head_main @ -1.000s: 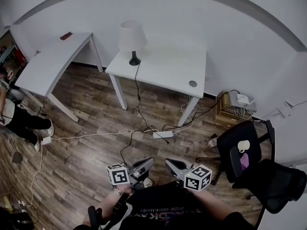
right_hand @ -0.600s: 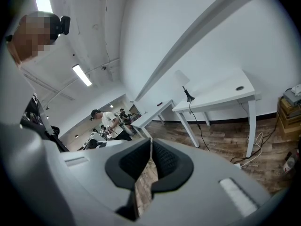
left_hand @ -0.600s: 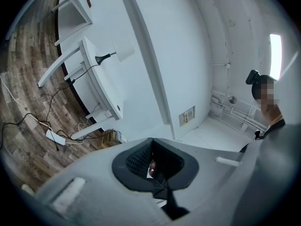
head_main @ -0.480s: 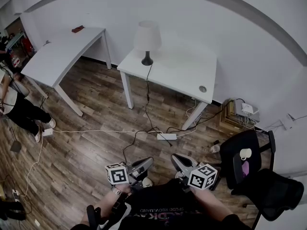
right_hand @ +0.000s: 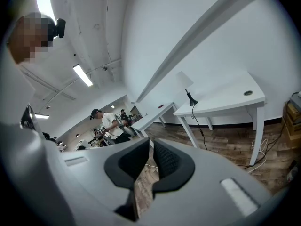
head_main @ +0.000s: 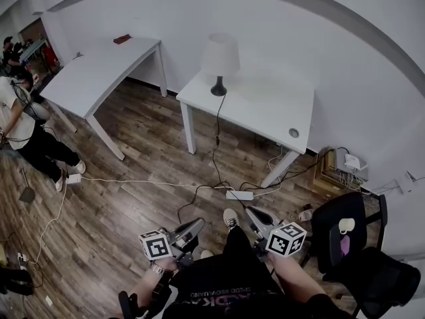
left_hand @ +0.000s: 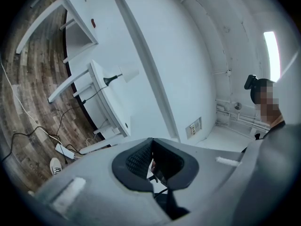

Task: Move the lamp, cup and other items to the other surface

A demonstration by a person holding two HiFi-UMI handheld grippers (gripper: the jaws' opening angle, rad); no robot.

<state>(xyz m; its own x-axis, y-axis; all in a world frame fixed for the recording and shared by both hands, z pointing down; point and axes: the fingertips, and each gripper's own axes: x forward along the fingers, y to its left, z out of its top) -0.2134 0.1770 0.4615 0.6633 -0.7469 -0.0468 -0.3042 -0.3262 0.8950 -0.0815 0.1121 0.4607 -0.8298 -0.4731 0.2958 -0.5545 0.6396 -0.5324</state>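
- A long white desk [head_main: 99, 72] stands at the far left, with a person [head_main: 23, 128] standing off its left end.
- A smaller white table [head_main: 265, 108] stands to the right of the desk against the far wall, well ahead of both claws.
- A black office chair [head_main: 345, 244] sits at the near right, just beside the right claw.
- The white-shaded lamp [head_main: 220, 58] stands upright on the small table's far-left corner, well apart from either claw. Its cord drops to the wooden floor.
- The left gripper [head_main: 198, 223] is held low at the near edge. Its jaws are clenched together on nothing, and the lamp is far off beyond them.
- The right gripper [head_main: 252, 212] is beside it. Its jaws have just been opening and are now a sliver apart, with only floor showing between them.
- A white power strip [head_main: 239, 195] lies on the floor between the claws and the small table.
- A white cup [head_main: 346, 224] rests on the chair seat, to the right of the right claw and untouched.
- A small red item [head_main: 122, 39] lies on the far end of the desk.
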